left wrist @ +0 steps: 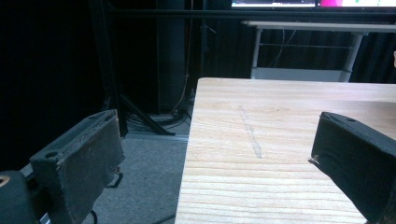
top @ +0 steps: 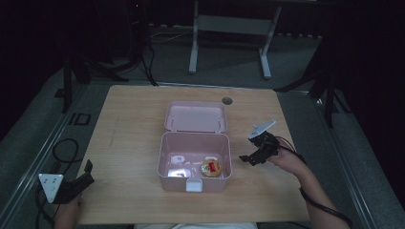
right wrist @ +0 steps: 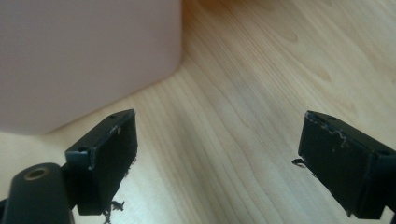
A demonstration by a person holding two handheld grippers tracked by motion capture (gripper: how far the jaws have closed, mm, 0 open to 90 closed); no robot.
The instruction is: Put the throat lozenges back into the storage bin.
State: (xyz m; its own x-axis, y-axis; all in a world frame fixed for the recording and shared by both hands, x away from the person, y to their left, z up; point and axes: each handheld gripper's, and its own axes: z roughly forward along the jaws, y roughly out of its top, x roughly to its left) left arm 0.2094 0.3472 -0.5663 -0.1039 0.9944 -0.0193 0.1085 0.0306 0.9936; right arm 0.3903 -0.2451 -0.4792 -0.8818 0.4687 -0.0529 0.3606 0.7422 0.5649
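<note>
Currently one pink lunchbox (top: 195, 162), lid open, one round snack (top: 211, 167) inside, sits just left of the right gripper (top: 254, 155). Right gripper's jaws apart, empty. Left gripper (top: 82, 177) also spread, well left of it.

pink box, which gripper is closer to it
Right. The right gripper hovers just beside the pink box, off its right wall. The left gripper sits far off at the table's near left corner.

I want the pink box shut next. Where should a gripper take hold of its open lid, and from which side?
Probably pinch the lid's free far edge, reaching over from the right gripper's side. The lid lies folded back behind the pink box, hinged at the rear wall, so only that far edge can swing.
</note>
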